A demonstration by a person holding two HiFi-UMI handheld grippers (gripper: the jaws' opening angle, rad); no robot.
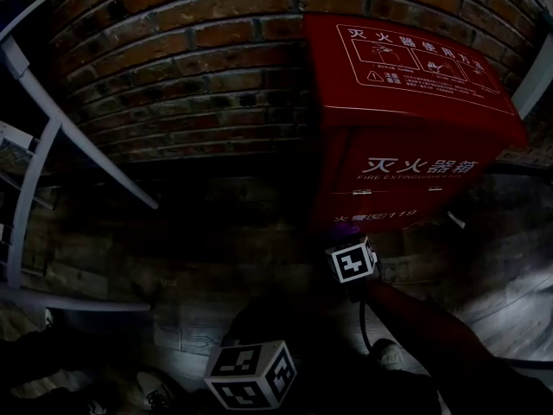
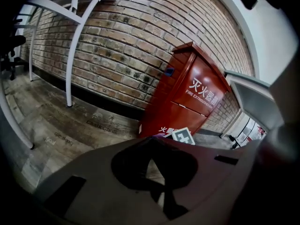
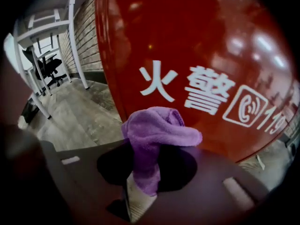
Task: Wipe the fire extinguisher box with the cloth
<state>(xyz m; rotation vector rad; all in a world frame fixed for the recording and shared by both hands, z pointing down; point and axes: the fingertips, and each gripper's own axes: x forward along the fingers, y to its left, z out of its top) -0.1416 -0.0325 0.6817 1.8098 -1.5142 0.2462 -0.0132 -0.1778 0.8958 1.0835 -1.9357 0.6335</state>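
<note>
Cloth — purple, plush — pinched in right gripper near the red fire extinguisher box; left gripper closed, empty.

One fire extinguisher box. One purple cloth, at box front. Two claws: left claw, right claw. One office chair, left of box.

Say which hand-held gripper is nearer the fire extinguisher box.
Right. The right hand-held gripper holds a purple cloth close to the fire extinguisher box, low down; the left hand-held gripper hangs farther back.
</note>
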